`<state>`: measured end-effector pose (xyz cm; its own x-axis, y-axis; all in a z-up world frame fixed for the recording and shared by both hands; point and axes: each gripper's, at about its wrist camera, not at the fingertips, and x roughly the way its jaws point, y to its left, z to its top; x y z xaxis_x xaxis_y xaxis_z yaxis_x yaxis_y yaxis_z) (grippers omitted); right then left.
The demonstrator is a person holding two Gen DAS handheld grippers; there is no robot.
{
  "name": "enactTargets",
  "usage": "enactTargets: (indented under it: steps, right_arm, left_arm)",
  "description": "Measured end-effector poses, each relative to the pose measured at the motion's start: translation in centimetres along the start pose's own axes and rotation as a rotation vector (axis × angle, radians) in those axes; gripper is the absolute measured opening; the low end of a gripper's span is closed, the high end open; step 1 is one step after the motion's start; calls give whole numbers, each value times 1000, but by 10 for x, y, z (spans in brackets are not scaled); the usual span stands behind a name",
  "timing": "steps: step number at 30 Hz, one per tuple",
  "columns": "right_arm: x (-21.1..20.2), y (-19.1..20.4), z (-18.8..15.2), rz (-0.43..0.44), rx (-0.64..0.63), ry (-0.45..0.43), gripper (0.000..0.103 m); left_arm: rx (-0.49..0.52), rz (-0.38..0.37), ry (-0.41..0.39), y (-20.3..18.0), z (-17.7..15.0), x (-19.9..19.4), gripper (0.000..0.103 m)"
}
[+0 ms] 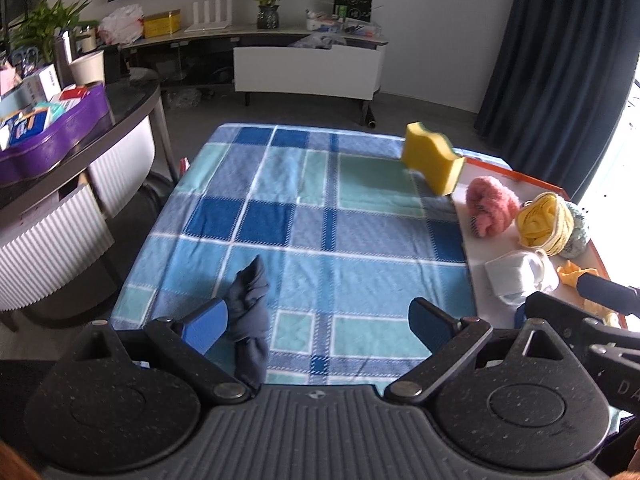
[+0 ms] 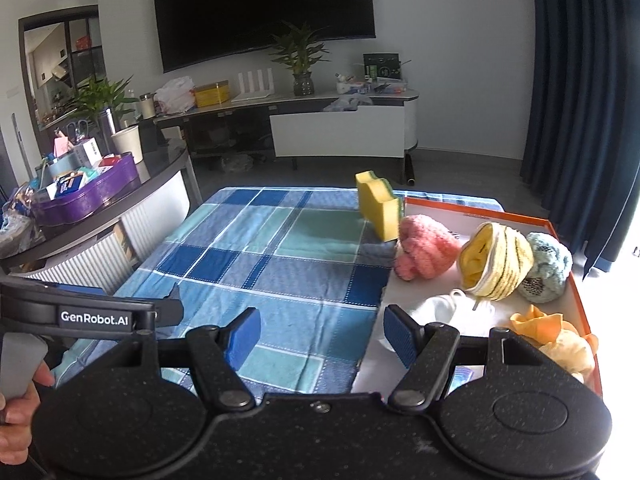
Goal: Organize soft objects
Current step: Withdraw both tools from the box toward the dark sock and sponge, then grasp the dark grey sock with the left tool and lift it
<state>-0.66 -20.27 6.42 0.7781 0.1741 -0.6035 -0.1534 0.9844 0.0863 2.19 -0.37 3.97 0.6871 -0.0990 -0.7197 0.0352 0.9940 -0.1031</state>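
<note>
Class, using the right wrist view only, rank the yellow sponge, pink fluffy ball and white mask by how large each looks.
1. Pink fluffy ball and yellow sponge: too alike to rank, and the sponge sits farther back.
2. White mask, partly hidden by the gripper finger.

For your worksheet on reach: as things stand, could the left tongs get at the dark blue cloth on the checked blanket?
Probably yes. The dark blue cloth lies right beside the left finger of the open left tongs, seemingly touching it, with nothing between. A small sideways shift should centre it.
</note>
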Motion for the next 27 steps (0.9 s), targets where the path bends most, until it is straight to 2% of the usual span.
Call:
enactTargets:
  steps: [12,27]
  right_arm:
    - [7,8,-5,26,-3,16,82]
    - [27,-3,-10,52,31,41,82]
  left_arm:
    - [-88,36,30,48,-18,16,100]
    - [-78,78,56,57,-33,62,97]
